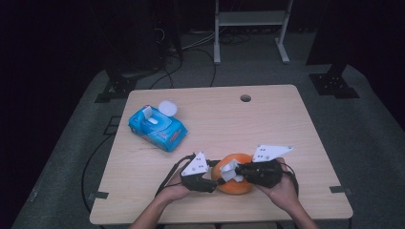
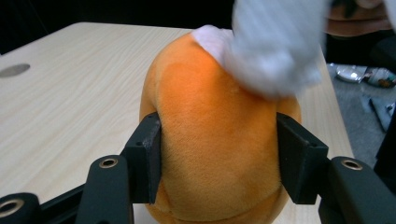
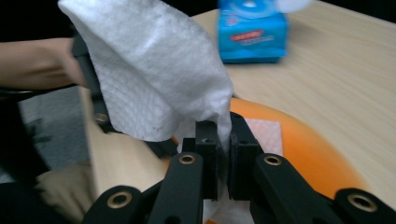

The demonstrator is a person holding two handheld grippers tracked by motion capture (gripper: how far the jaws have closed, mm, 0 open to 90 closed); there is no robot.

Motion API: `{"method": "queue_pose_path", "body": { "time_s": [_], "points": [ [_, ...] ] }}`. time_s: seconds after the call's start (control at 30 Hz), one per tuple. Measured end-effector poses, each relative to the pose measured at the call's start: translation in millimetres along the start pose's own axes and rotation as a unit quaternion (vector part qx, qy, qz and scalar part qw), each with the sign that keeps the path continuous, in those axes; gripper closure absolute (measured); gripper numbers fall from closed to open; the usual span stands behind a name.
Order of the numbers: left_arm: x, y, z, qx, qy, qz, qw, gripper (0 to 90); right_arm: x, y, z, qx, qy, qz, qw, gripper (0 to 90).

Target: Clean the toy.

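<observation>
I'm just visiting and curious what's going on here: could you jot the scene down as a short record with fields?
Work in hand: wiping an orange plush toy with a white wipe
Left claw: clamped on the toy's sides
Right claw: shut on the wipe, above the toy
Wipe pack: blue, lid open, far left of the table

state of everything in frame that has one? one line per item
Wet-wipe pack: lying flat on the table, lid flipped open.
Orange plush toy: on the table, clamped at its sides.
White wipe: pinched, hanging over the toy.
Left gripper: shut on the toy.
Right gripper: shut on the wipe.
</observation>
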State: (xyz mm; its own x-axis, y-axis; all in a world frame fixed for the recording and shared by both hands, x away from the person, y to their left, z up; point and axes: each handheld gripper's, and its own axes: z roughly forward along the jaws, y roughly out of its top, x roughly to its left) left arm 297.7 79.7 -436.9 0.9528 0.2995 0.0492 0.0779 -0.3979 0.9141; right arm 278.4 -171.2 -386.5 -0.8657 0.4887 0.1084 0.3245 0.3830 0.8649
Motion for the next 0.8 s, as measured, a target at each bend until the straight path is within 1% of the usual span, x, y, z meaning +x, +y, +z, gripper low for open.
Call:
{"method": "queue_pose_path", "body": {
  "time_s": [0.03, 0.07, 0.1, 0.13, 0.17, 0.2, 0.23, 0.27, 0.3, 0.33, 0.37, 0.4, 0.43, 0.5, 0.53, 0.57, 0.6, 0.63, 0.67, 0.7, 0.77, 0.8],
  "points": [
    [0.9, -1.0, -0.3, -0.001, -0.002, -0.003, 1.0000, 40.1, -5.5, -1.8, -4.3, -0.002, -0.009, 0.005, 0.9999, 84.4],
    [2.0, -1.8, -0.2, -0.001, -0.005, -0.008, 1.0000, 39.7, -11.2, -4.4, -9.0, -0.003, -0.016, 0.014, 0.9998, 84.4],
    [2.8, -2.3, 0.6, -0.002, -0.008, -0.016, 0.9998, 37.1, -15.7, -7.8, -12.7, -0.002, -0.018, 0.026, 0.9995, 84.5],
    [4.0, -2.1, 1.0, 0.000, -0.011, -0.021, 0.9997, 33.6, -19.0, -11.9, -15.2, 0.000, -0.019, 0.033, 0.9993, 84.4],
    [4.8, -1.9, 1.8, -0.003, -0.016, -0.031, 0.9994, 28.1, -20.5, -16.2, -16.3, 0.002, -0.016, 0.041, 0.9990, 84.5],
    [5.8, -1.5, 2.1, -0.003, -0.020, -0.041, 0.9990, 22.2, -20.7, -19.9, -16.6, 0.004, -0.013, 0.046, 0.9988, 84.5],
    [6.6, -1.1, 2.2, -0.004, -0.019, -0.050, 0.9985, 18.2, -20.0, -22.1, -16.4, 0.008, -0.013, 0.047, 0.9988, 84.5],
    [7.6, -1.1, 2.5, -0.002, -0.020, -0.059, 0.9981, 16.4, -19.3, -22.9, -16.3, 0.010, -0.013, 0.044, 0.9989, 84.5],
    [8.0, -1.4, 2.5, 0.000, -0.022, -0.063, 0.9978, 15.9, -18.4, -22.5, -16.7, 0.012, -0.014, 0.042, 0.9989, 84.5],
    [7.5, -2.2, 2.0, 0.000, -0.023, -0.065, 0.9976, 20.3, -17.7, -21.7, -16.8, 0.014, -0.015, 0.041, 0.9989, 84.5],
    [5.9, -2.1, 2.1, 0.001, -0.020, -0.058, 0.9981, 28.0, -17.0, -20.1, -16.4, 0.015, -0.019, 0.036, 0.9991, 84.5],
    [4.8, -1.1, 1.6, 0.004, -0.017, -0.051, 0.9985, 31.8, -15.7, -18.0, -16.1, 0.015, -0.021, 0.035, 0.9991, 84.4],
    [3.2, 1.1, 1.1, 0.006, -0.014, -0.042, 0.9990, 33.6, -13.9, -15.9, -16.0, 0.013, -0.021, 0.031, 0.9992, 84.4],
    [0.8, 3.5, 1.1, 0.005, -0.012, -0.033, 0.9994, 34.9, -6.2, -7.7, -14.0, 0.007, -0.017, 0.016, 0.9997, 84.4],
    [-2.1, 4.9, 2.3, 0.004, -0.012, -0.025, 0.9996, 35.1, -4.0, -4.9, -12.4, 0.002, -0.009, 0.013, 0.9999, 84.4],
    [-3.9, 6.0, 3.1, 0.006, -0.012, -0.017, 0.9998, 35.1, 0.7, -0.3, -8.4, -0.002, 0.007, 0.013, 0.9999, 84.4],
    [-7.2, 8.2, 3.8, 0.011, -0.010, 0.001, 0.9999, 35.1, 4.1, 2.3, -5.0, 0.000, 0.011, 0.010, 0.9999, 84.5],
    [-9.4, 9.3, 4.3, 0.011, -0.009, 0.008, 0.9999, 35.2, 8.3, 6.0, 1.5, 0.003, 0.014, -0.001, 0.9999, 84.5],
    [-10.7, 9.6, 4.1, 0.012, -0.009, 0.010, 0.9998, 35.2, 10.4, 8.2, 5.7, 0.006, 0.016, -0.006, 0.9998, 84.4],
    [-10.4, 9.0, 3.4, 0.013, -0.008, 0.011, 0.9998, 35.2, 11.1, 10.0, 8.2, 0.009, 0.014, -0.012, 0.9998, 84.4],
    [-8.1, 6.4, 2.1, 0.011, -0.010, 0.004, 0.9999, 35.3, 7.9, 11.4, 6.7, 0.008, 0.006, -0.010, 0.9999, 84.5],
    [-7.0, 5.2, 1.6, 0.011, -0.011, 0.001, 0.9999, 35.2, 4.8, 11.0, 3.6, 0.008, -0.004, -0.007, 0.9999, 84.4]
  ]
}}
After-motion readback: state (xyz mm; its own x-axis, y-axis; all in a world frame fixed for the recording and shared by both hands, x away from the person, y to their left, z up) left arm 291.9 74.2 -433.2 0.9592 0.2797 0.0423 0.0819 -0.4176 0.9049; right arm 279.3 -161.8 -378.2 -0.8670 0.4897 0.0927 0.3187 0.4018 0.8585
